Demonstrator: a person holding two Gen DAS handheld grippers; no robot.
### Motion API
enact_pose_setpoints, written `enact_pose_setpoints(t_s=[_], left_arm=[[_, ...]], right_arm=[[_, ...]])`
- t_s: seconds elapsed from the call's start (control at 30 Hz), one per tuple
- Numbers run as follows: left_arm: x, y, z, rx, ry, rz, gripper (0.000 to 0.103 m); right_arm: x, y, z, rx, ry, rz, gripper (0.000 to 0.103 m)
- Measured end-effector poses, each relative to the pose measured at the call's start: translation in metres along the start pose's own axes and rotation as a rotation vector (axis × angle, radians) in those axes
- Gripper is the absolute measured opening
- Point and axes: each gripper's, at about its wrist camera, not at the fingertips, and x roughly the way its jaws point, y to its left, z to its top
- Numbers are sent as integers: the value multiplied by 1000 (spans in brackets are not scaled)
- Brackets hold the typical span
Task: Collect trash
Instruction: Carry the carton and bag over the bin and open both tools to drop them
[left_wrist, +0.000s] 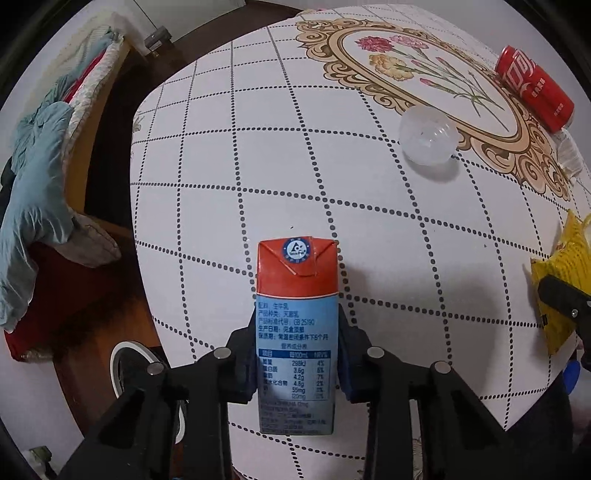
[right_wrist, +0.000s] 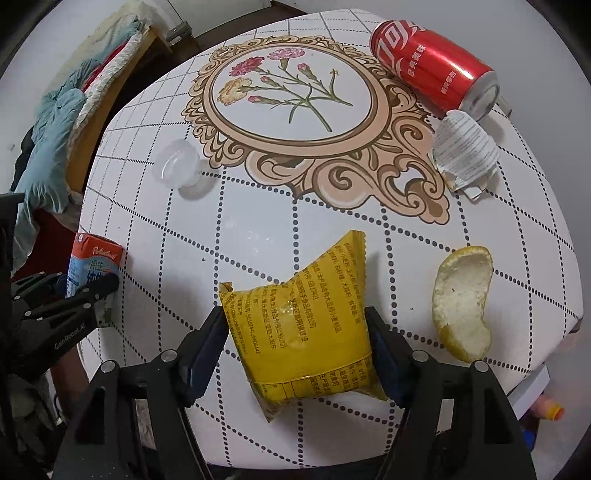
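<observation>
My left gripper (left_wrist: 297, 354) is shut on a blue and red milk carton (left_wrist: 296, 332) at the table's near left edge; the carton also shows in the right wrist view (right_wrist: 92, 266). My right gripper (right_wrist: 297, 343) is shut on a yellow snack wrapper (right_wrist: 303, 325), also seen in the left wrist view (left_wrist: 565, 280). On the table lie a red cola can (right_wrist: 432, 66), a crumpled paper wrapper (right_wrist: 465, 151), a clear plastic cup (right_wrist: 177, 166) and a citrus peel (right_wrist: 461, 302).
The round table (right_wrist: 258, 229) has a white cloth with dotted grid and a flower medallion. A chair with blue and red clothes (left_wrist: 44, 177) stands at the left. A white bin rim (left_wrist: 125, 369) shows below the left edge.
</observation>
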Motion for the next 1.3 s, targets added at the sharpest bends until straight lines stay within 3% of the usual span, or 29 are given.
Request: enact_pose_setpoints(t_s=[0.13,0.43,0.7,0.87,1.03,1.3], left_arm=[[-14,2,-6,-32,-36,4,28],[-74,32,-28,-204,-178,-13,28],[-127,90,-55,-341,-294,-26,28],[-156,150,-87,-438,-356,10,28],[-160,208,-122,-520,-365,61,28],[-115,304,-199,-687,-269,121,28]], right_arm=[[-1,-3,-1,-1,-12,8,71],[-15,4,-6,-8,-54,47,61],[-57,54,3,-85,-116,143,61],[-84,122,5,-183,-147,226,61],[-96,212,-3,-307,-142,311,61],[-37,363,-36,-481,-21,344,60]])
